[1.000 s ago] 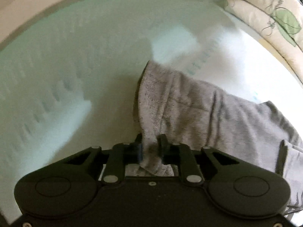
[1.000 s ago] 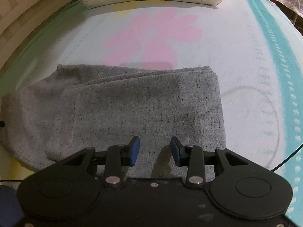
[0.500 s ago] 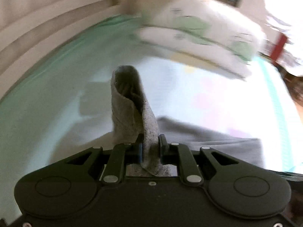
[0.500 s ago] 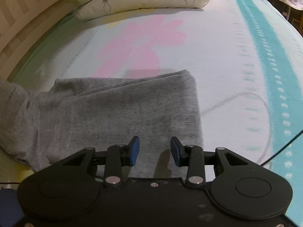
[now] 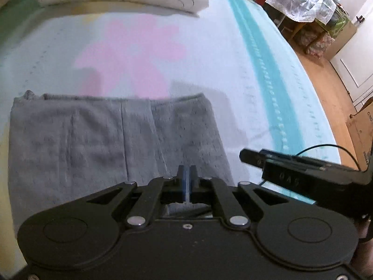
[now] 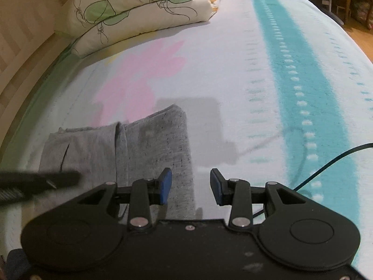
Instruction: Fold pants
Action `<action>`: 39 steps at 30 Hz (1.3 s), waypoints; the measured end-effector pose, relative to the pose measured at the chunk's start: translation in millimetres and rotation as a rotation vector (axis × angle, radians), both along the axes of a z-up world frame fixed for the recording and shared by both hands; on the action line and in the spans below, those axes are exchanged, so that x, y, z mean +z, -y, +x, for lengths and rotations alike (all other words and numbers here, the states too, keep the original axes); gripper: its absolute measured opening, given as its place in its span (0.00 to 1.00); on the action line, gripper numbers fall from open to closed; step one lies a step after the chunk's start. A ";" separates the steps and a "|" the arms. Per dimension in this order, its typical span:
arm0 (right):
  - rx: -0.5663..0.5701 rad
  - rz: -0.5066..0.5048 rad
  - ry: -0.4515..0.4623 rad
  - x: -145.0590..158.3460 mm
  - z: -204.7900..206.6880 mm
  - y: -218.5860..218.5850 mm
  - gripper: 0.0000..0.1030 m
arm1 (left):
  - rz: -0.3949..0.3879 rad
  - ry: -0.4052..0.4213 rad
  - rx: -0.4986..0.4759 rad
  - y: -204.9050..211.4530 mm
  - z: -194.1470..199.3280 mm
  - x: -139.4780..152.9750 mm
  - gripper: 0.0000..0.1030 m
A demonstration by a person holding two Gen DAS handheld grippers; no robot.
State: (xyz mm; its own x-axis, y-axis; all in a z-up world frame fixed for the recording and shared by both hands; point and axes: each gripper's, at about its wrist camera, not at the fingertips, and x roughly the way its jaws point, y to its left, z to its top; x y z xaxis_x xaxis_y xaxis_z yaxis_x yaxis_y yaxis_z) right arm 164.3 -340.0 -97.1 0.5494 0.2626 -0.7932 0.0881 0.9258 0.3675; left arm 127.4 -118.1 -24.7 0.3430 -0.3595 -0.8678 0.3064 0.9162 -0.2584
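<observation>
The left gripper (image 5: 187,177) has its two blue fingers pressed together, and a bit of gray cloth peeks out behind them, so it looks like it is pinching the edge of the pants (image 5: 112,137). The pants are gray and lie folded flat on the bed cover (image 5: 209,53), right on the bottom part of a big pink flower (image 5: 132,51). The right gripper (image 6: 190,186) has its fingers wide apart with nothing between them. It hangs over the right edge of the pants. Pillows (image 6: 139,11) with green leaves sit at the far end of the bed. A black cable (image 6: 331,165) lies on the teal stripe (image 6: 300,74).
</observation>
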 end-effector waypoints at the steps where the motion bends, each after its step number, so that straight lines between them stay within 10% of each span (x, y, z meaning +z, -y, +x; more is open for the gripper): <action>1: 0.004 0.001 0.003 -0.1 0.4 0.3 0.39 | 0.012 0.004 0.009 -3.7 -0.3 1.4 0.14; 4: 0.022 0.023 0.010 2.9 0.6 -3.8 0.39 | 0.067 0.043 0.066 -30.3 -3.3 13.6 0.17; 8: 0.077 0.079 0.021 7.3 5.3 -23.3 0.39 | 0.174 0.105 0.218 -81.7 -0.2 26.8 0.49; 17: 0.217 0.147 0.005 -1.0 20.2 -82.8 0.40 | 0.268 0.028 0.405 -164.6 12.8 -8.8 0.50; 26: 0.191 0.049 -0.078 -34.4 42.8 -120.2 0.45 | 0.329 -0.017 0.310 -150.8 13.4 -52.9 0.49; 39: 0.237 0.045 -0.078 -45.7 54.1 -139.4 0.49 | 0.206 -0.035 0.324 -174.0 13.5 -50.3 0.49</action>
State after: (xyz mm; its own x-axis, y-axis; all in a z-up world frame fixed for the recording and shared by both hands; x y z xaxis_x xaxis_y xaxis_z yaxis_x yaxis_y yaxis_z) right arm 218.4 -200.6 -142.8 0.4060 0.4126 -0.8154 -0.1001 0.9070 0.4091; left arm 140.9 55.8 -75.0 0.3788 -0.0539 -0.9239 -0.0134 0.9979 -0.0637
